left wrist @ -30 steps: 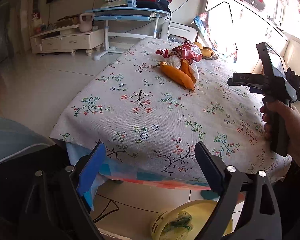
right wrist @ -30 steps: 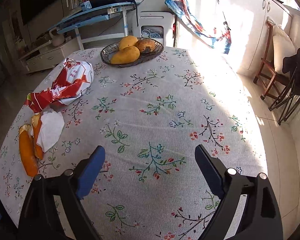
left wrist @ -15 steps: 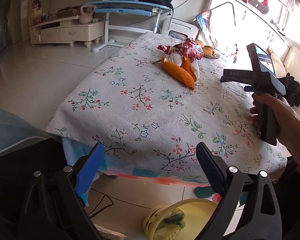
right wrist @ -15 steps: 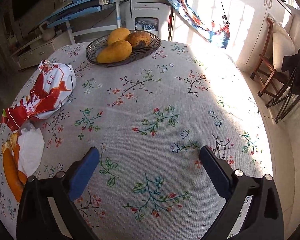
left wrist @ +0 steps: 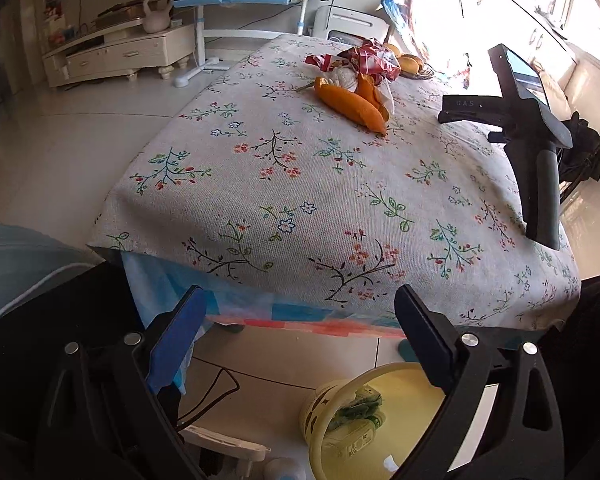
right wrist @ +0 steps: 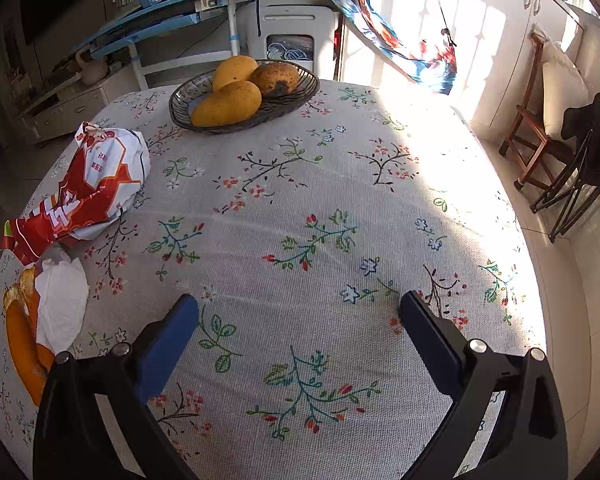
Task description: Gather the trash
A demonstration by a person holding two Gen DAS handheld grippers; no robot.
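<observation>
Covering the tabletop [right wrist: 340,184] is a pale cloth printed with sprigs and small flowers, part shaded and part in hard sun on its right side. In the right wrist view, the trash lies along the cloth's left edge: a crumpled red-and-white snack bag [right wrist: 96,184], then nearer the camera a white tissue [right wrist: 62,304] resting against orange peel [right wrist: 20,340] that lies at the very left. Farther back, near the middle, a dark woven fruit bowl [right wrist: 300,92] holds three mangoes, one of them spotted brown. Behind the tabletop stand a blue desk [right wrist: 164,20] and a white appliance [right wrist: 296,28]; to the right, a wooden chair [right wrist: 536,128] with a cushion sits by white cabinets.

In the left wrist view, a low white TV cabinet [left wrist: 116,56] with a kettlebell on it stands at the far left on a glossy tiled floor [left wrist: 60,128]. A yellow bin [left wrist: 340,412] sits on the floor just below the tabletop's near edge, with green-printed wrappers inside.

Left hand-held gripper [left wrist: 296,320] hangs low, off the near edge of the tabletop and above the bin, its blue-padded fingers [left wrist: 172,344] spread wide with nothing between them. Right hand-held gripper [right wrist: 298,316] hovers over bare cloth near the middle of the tabletop, fingers likewise wide apart and holding nothing, well apart from the trash to its left. From the left wrist view its black handle shows at the right, raised over the tabletop's right side.
</observation>
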